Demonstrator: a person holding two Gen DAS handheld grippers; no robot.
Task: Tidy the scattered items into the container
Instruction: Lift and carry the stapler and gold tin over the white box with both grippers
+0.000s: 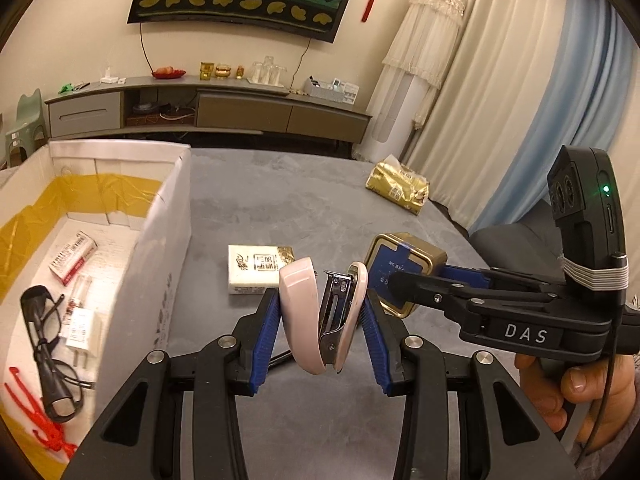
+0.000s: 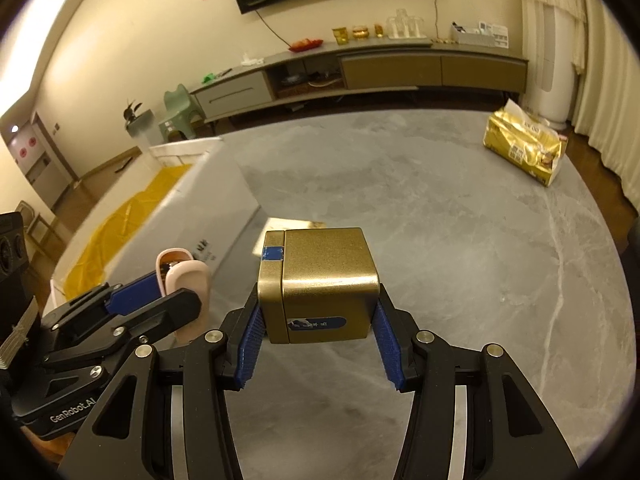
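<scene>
My left gripper (image 1: 320,312) is shut on a pink stapler (image 1: 304,312), held above the grey table with its metal jaw facing up. To its left stands the white cardboard box (image 1: 160,248), open at the top. My right gripper (image 2: 318,320) is shut on a gold tin (image 2: 320,284) with a blue label, lifted off the table. In the left wrist view the gold tin (image 1: 404,272) hangs just right of the stapler. A white cigarette pack (image 1: 256,270) lies on the table beyond the stapler. The right wrist view also shows the stapler (image 2: 188,284) in the left gripper (image 2: 160,296).
Inside the box lie black glasses (image 1: 48,344), a red-and-white packet (image 1: 72,262), a white charger (image 1: 82,328) and a red clip (image 1: 36,412). A gold tissue pack (image 2: 524,146) sits at the table's (image 2: 460,240) far right. A hand (image 1: 584,392) holds the right gripper.
</scene>
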